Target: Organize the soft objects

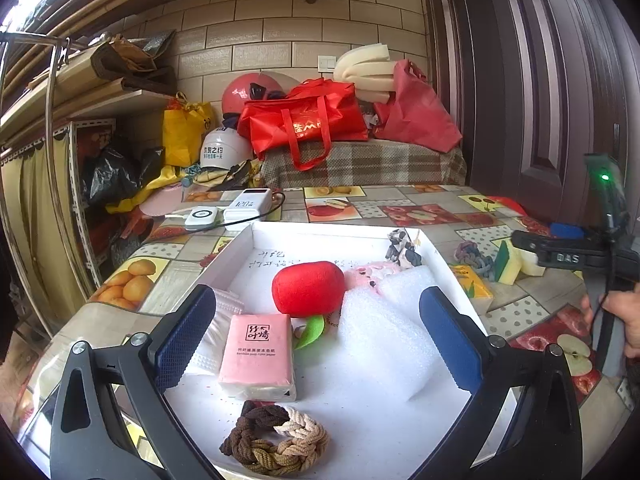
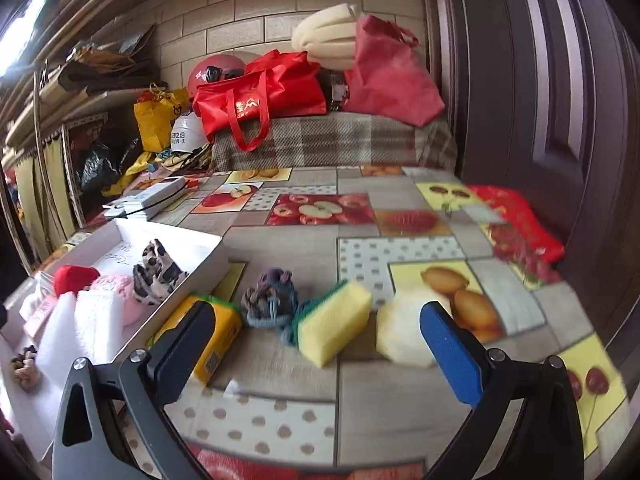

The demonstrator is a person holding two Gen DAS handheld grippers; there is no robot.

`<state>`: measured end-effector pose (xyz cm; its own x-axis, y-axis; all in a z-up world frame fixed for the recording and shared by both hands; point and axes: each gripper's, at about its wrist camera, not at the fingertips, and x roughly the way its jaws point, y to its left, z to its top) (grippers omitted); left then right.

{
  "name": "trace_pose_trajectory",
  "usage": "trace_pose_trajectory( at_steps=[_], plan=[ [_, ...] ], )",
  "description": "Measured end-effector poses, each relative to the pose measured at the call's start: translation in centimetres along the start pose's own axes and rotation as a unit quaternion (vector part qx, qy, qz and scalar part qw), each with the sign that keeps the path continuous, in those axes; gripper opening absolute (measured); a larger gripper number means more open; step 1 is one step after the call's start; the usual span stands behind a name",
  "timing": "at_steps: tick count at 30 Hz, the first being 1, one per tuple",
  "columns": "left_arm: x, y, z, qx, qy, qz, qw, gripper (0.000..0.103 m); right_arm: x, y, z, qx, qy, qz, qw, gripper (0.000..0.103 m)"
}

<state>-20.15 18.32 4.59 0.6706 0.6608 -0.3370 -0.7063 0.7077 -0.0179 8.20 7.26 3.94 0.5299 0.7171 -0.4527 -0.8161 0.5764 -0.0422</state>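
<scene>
A white tray (image 1: 240, 244) holds a red plush apple (image 1: 308, 288), a pink tissue pack (image 1: 258, 354), white foam sheets (image 1: 380, 336), a pink plush (image 1: 366, 276), a spotted cloth (image 1: 402, 248) and a brown braided rope ring (image 1: 274, 438). My left gripper (image 1: 316, 334) is open and empty above the tray. On the table right of the tray lie a yellow tissue pack (image 2: 220, 332), a grey-blue rope knot (image 2: 270, 304), a yellow-green sponge (image 2: 334, 322) and a pale sponge (image 2: 404, 334). My right gripper (image 2: 320, 344) is open and empty just before the sponges.
The table has a fruit-patterned cloth (image 2: 360, 240). A power bank and white charger (image 1: 228, 210) lie behind the tray. A red cloth (image 2: 520, 220) lies at the table's right edge by a dark door (image 2: 560, 80). Red bags (image 1: 304, 120) sit on a plaid-covered surface behind.
</scene>
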Motion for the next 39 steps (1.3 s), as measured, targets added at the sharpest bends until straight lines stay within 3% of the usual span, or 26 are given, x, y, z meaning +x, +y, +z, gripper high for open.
trace_pose_trajectory(
  at_steps=[3,6,9,12,16,22,26,28,30,33,36,39],
  plan=[
    [0.1,0.4,0.0,-0.010,0.002,-0.003,0.9999,0.103,5.1,1.1,2.3,-0.032,0.050,-0.057,0.997,0.102],
    [0.3,0.7,0.0,-0.016,0.008,-0.004,0.9998,0.103,10.0,1.1,3.4,-0.037,0.102,-0.077,0.991,0.102],
    [0.6,0.8,0.0,-0.019,0.015,-0.008,0.9997,0.103,13.2,2.0,3.6,-0.065,0.132,-0.068,0.987,0.102],
    [0.8,1.1,-0.1,-0.025,0.021,-0.013,0.9994,0.103,14.0,3.5,3.2,-0.101,0.150,0.013,0.983,0.100],
    [1.0,1.2,0.0,-0.032,0.026,-0.016,0.9990,0.103,13.0,6.1,1.6,-0.163,0.188,0.145,0.958,0.099],
    [0.5,0.9,0.0,-0.024,0.014,-0.018,0.9995,0.103,7.6,8.3,-1.5,-0.230,0.204,0.236,0.922,0.099],
    [0.0,0.1,0.0,-0.005,0.003,-0.027,0.9996,0.103,3.3,7.2,-4.1,-0.241,0.206,0.269,0.909,0.100],
    [-0.3,-0.6,-0.1,0.004,0.002,-0.044,0.9990,0.103,1.2,6.0,-5.2,-0.241,0.197,0.263,0.913,0.100],
    [-0.7,-1.5,-0.2,0.009,0.004,-0.071,0.9974,0.103,-1.3,4.5,-5.6,-0.232,0.151,0.239,0.931,0.101],
    [-1.8,-3.8,-0.6,0.025,0.014,-0.140,0.9898,0.103,-4.8,1.0,-4.7,-0.144,0.086,0.239,0.956,0.101],
    [-2.5,-7.4,-0.7,0.069,0.048,-0.223,0.9713,0.103,-6.9,-2.3,-3.7,-0.079,0.034,0.218,0.972,0.103],
    [-2.0,-11.3,-1.5,0.094,0.128,-0.273,0.9488,0.103,-6.4,-4.7,-3.3,-0.064,0.023,0.169,0.983,0.103]
  ],
)
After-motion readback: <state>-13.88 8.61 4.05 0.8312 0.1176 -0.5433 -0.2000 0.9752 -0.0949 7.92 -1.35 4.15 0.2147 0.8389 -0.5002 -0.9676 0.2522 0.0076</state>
